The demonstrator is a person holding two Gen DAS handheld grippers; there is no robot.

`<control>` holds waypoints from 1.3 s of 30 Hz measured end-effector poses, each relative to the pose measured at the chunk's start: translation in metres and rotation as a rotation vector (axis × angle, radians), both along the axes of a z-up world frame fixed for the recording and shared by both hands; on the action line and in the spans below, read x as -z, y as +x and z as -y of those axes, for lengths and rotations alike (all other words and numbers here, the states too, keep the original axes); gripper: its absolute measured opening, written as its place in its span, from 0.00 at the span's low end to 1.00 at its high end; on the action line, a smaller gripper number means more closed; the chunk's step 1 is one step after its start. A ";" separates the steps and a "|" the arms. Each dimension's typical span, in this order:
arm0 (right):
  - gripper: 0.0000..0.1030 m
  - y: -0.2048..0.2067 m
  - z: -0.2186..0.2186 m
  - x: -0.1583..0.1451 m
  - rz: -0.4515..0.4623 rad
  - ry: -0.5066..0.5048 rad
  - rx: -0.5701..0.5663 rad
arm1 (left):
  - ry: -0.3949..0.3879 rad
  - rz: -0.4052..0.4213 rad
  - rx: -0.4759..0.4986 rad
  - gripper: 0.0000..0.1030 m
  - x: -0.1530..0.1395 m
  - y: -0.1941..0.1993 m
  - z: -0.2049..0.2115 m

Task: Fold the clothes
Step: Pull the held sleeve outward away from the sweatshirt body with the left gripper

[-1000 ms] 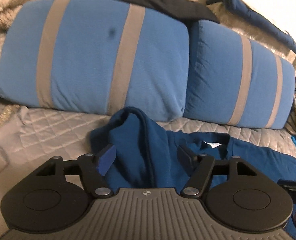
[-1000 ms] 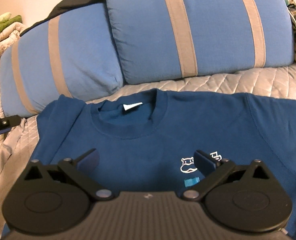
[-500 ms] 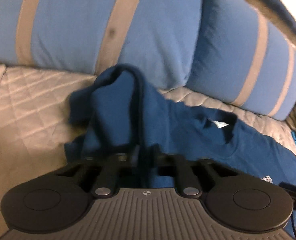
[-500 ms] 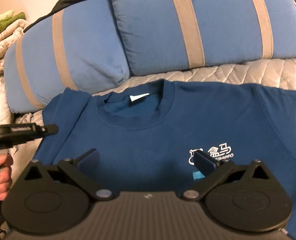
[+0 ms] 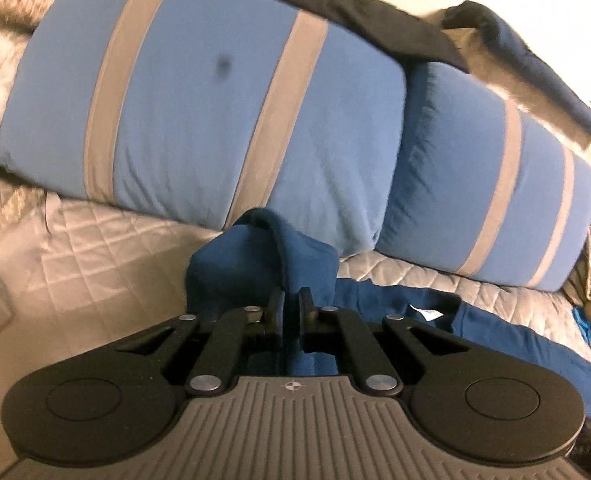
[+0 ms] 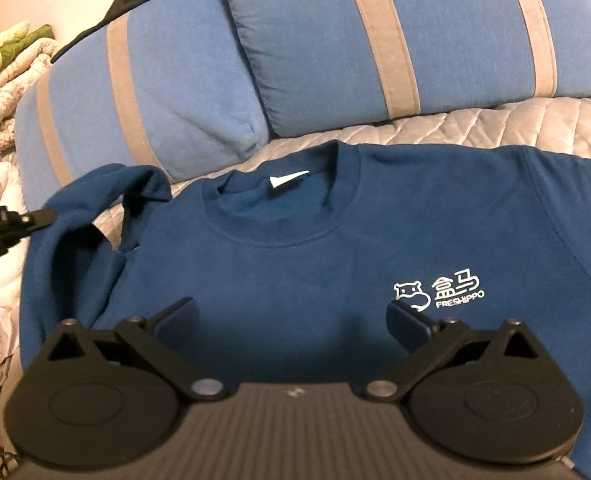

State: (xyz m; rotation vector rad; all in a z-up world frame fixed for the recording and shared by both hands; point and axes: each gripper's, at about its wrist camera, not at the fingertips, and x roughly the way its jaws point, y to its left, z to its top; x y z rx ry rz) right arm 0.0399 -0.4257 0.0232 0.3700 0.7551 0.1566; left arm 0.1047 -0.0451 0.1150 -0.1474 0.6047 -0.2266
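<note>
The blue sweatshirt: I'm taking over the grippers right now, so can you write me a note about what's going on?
Left gripper: shut on the sweatshirt's sleeve, which is lifted off the quilted cover.
Right gripper: open, holding nothing, hovering over the sweatshirt chest.
Sweatshirt: flat, front up, collar toward the two striped pillows.
Done: sleeve gripped.
Left: probably fold that sleeve across the chest, then the other sleeve, then fold the body.

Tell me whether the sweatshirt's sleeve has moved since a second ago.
Yes. In the right wrist view the sleeve, once flat beside the collar, now arches up off the quilted cover, pinched in the left gripper.
</note>
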 end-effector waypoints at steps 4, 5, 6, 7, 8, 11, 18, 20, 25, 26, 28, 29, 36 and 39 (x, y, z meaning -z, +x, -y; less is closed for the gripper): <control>1.00 0.000 -0.002 0.003 -0.011 0.013 -0.012 | 0.017 0.029 0.047 0.07 -0.008 -0.016 0.007; 1.00 0.000 -0.002 0.004 -0.018 0.011 -0.013 | 0.019 0.031 0.059 0.07 -0.008 -0.019 0.009; 1.00 0.000 -0.003 0.004 -0.024 0.008 -0.015 | 0.022 0.029 0.073 0.07 -0.008 -0.023 0.012; 1.00 0.000 -0.004 0.005 -0.031 0.006 -0.016 | 0.028 0.025 0.088 0.07 -0.008 -0.027 0.014; 1.00 0.000 -0.004 0.006 -0.034 0.011 -0.017 | 0.037 0.021 0.102 0.07 -0.007 -0.032 0.016; 1.00 0.000 -0.002 0.007 -0.040 0.015 -0.008 | 0.085 -0.004 0.140 0.07 -0.001 -0.046 0.023; 1.00 0.000 -0.004 0.005 -0.038 0.003 -0.007 | 0.159 -0.118 0.133 0.07 0.026 -0.072 0.014; 1.00 0.000 -0.007 0.004 -0.030 0.000 -0.019 | 0.183 -0.170 0.142 0.10 0.034 -0.072 0.010; 1.00 0.000 -0.008 0.003 -0.039 0.020 -0.028 | 0.111 -0.187 0.139 0.30 0.029 -0.071 -0.003; 1.00 0.000 -0.007 0.002 -0.038 0.031 -0.030 | 0.060 -0.173 0.129 0.40 0.025 -0.068 -0.009; 1.00 0.001 -0.006 0.001 -0.038 0.053 -0.030 | -0.006 -0.139 0.094 0.48 0.018 -0.062 -0.015; 1.00 0.001 -0.005 0.002 -0.042 0.059 -0.029 | -0.024 -0.120 0.068 0.50 0.014 -0.056 -0.018; 1.00 0.002 -0.005 0.005 -0.056 0.076 -0.030 | -0.224 -0.120 -0.074 0.54 0.019 0.001 -0.035; 1.00 0.002 -0.004 0.006 -0.059 0.081 -0.032 | -0.262 -0.134 -0.104 0.54 0.032 0.022 -0.035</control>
